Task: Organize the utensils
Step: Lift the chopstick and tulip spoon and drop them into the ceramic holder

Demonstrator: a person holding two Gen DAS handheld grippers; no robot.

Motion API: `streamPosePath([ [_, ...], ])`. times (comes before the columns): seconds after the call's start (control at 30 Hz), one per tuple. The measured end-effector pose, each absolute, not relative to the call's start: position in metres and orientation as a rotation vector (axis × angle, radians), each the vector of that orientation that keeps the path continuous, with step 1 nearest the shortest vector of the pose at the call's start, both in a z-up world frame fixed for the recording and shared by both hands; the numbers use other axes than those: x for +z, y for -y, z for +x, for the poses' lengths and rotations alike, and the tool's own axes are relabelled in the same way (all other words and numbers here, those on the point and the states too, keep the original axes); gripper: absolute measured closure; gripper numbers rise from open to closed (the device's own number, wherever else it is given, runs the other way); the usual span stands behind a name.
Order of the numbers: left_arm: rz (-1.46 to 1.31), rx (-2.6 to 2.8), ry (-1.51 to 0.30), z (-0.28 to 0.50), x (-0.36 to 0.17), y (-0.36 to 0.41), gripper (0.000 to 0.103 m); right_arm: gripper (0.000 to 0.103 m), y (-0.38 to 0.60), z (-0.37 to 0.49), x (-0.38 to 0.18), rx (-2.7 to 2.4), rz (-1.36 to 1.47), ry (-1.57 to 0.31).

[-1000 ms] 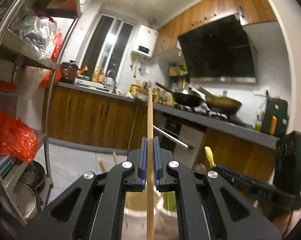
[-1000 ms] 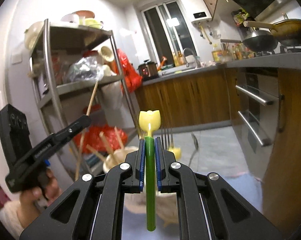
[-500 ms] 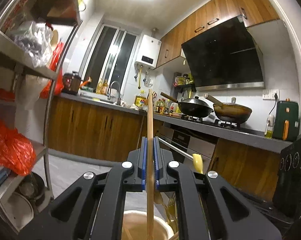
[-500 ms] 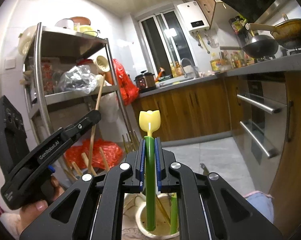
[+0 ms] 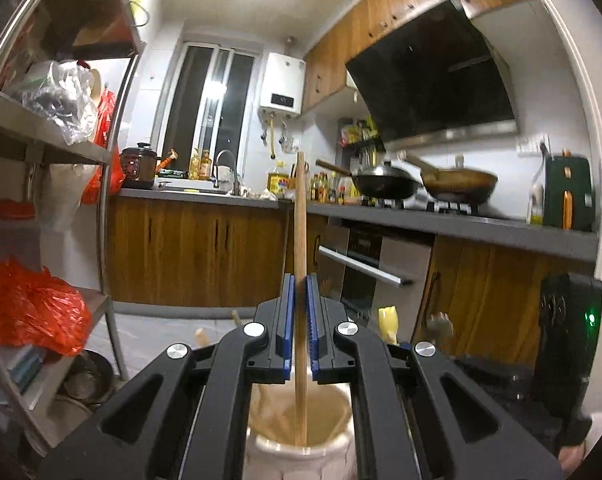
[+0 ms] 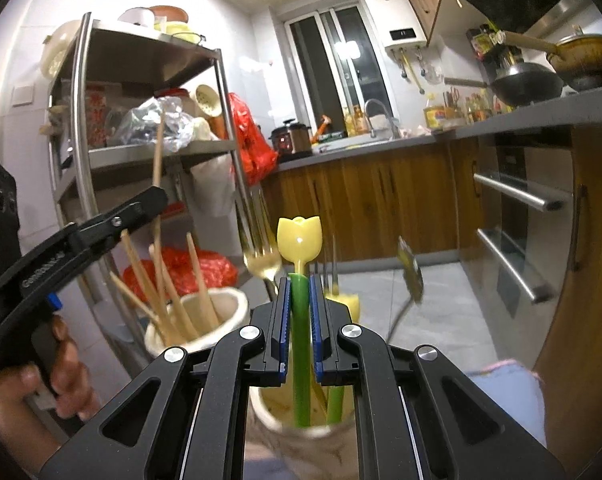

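Observation:
My left gripper [image 5: 299,284] is shut on a wooden chopstick [image 5: 299,216] held upright, its lower end inside a white ceramic holder [image 5: 301,446] below. My right gripper [image 6: 299,284] is shut on a green-stemmed utensil with a yellow tulip-shaped top [image 6: 299,236], its lower end inside a second white holder [image 6: 289,428] that also holds another green utensil [image 6: 335,392], a gold fork [image 6: 261,256] and a gold spoon [image 6: 409,272]. The right wrist view shows the left gripper [image 6: 141,208] over the chopstick holder [image 6: 199,312], with several chopsticks in it.
A steel shelf rack [image 6: 81,152] with red bags stands to the left. Wooden cabinets and a grey counter [image 5: 205,194] run along the back, with woks [image 5: 385,182] on the stove and an oven handle [image 6: 517,196] at right. The floor is grey tile.
Both grippers have moved down; the chopstick's end and the green stem's end now sit deeper in their holders. Both jaws stay shut.

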State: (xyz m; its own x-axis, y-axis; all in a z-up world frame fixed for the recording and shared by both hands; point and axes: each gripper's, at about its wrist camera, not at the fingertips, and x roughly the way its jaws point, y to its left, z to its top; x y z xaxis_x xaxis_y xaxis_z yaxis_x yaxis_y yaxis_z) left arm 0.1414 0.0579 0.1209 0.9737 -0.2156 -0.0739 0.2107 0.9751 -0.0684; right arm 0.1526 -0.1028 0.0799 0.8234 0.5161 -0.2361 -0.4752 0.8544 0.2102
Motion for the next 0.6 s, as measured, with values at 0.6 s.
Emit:
streamPosePath([
  [0.6,0.043,-0.208,-0.202,0.103,0.102,-0.052,0.088,0.079,0.112,0.122,0.065,0.494,0.086,-0.402],
])
